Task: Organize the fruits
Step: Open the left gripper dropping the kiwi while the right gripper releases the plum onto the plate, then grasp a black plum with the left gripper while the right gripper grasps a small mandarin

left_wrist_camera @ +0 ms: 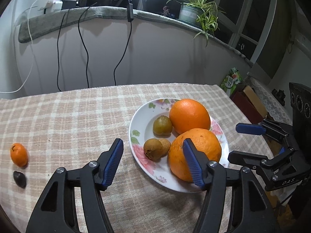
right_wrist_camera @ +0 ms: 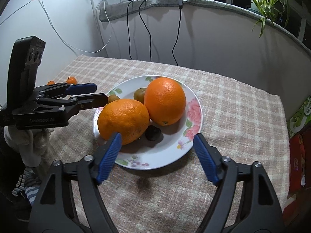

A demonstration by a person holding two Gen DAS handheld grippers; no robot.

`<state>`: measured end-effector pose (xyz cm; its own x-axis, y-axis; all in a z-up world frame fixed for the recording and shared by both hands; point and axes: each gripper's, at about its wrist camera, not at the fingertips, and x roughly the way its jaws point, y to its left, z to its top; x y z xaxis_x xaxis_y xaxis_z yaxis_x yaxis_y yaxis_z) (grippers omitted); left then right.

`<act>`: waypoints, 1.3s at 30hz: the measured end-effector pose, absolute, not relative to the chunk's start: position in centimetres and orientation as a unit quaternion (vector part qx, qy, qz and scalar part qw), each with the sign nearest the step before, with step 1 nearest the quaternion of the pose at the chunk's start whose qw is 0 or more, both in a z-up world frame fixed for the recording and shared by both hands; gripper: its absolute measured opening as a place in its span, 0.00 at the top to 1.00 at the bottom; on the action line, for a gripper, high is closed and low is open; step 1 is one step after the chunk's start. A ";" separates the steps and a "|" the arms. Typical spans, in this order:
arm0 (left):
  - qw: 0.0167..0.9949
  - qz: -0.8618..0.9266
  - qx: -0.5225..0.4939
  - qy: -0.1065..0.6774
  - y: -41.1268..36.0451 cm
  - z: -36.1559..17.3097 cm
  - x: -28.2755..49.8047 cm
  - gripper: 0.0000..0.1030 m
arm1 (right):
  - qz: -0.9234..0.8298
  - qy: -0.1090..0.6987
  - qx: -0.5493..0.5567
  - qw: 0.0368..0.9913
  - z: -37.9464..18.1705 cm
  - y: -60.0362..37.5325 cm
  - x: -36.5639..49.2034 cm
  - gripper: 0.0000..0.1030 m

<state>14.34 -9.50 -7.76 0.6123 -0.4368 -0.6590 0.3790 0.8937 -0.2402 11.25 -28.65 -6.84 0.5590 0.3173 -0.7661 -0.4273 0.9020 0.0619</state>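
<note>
A white floral plate (left_wrist_camera: 141, 124) (right_wrist_camera: 167, 155) on the checked tablecloth holds two big oranges (left_wrist_camera: 189, 115) (right_wrist_camera: 165, 101), a second one nearer (left_wrist_camera: 202, 147) (right_wrist_camera: 123, 119), small brown-green fruits (left_wrist_camera: 162, 125) (right_wrist_camera: 139, 94) and a dark fruit (right_wrist_camera: 153, 133). A small mandarin (left_wrist_camera: 19, 154) (right_wrist_camera: 71, 80) and a dark fruit (left_wrist_camera: 19, 178) lie on the cloth at the left. My left gripper (left_wrist_camera: 153, 162) (right_wrist_camera: 97, 93) is open and empty at the plate's left edge. My right gripper (right_wrist_camera: 157, 155) (left_wrist_camera: 233, 141) is open and empty over the plate's near rim.
A second small mandarin (right_wrist_camera: 51, 82) lies at the far left. Cables (left_wrist_camera: 85, 48) hang down the wall behind the table. A potted plant (left_wrist_camera: 196, 13) stands on the ledge. Boxes (right_wrist_camera: 299, 128) sit beyond the table's right edge.
</note>
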 end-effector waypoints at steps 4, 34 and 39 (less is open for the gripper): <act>0.900 -0.224 -0.033 0.373 -9.4 -7.3 14.0 0.35 | 0.210 0.415 -0.067 0.883 -6.5 -28.5 11.2 0.19; 0.926 -0.107 -0.073 0.354 3.1 -6.9 11.1 0.34 | 0.312 0.369 -0.103 0.870 -3.2 -18.2 11.6 0.18; 0.924 -0.080 -0.093 0.361 6.2 -7.7 10.7 0.34 | 0.334 0.381 -0.111 0.855 -4.0 -15.6 12.5 0.18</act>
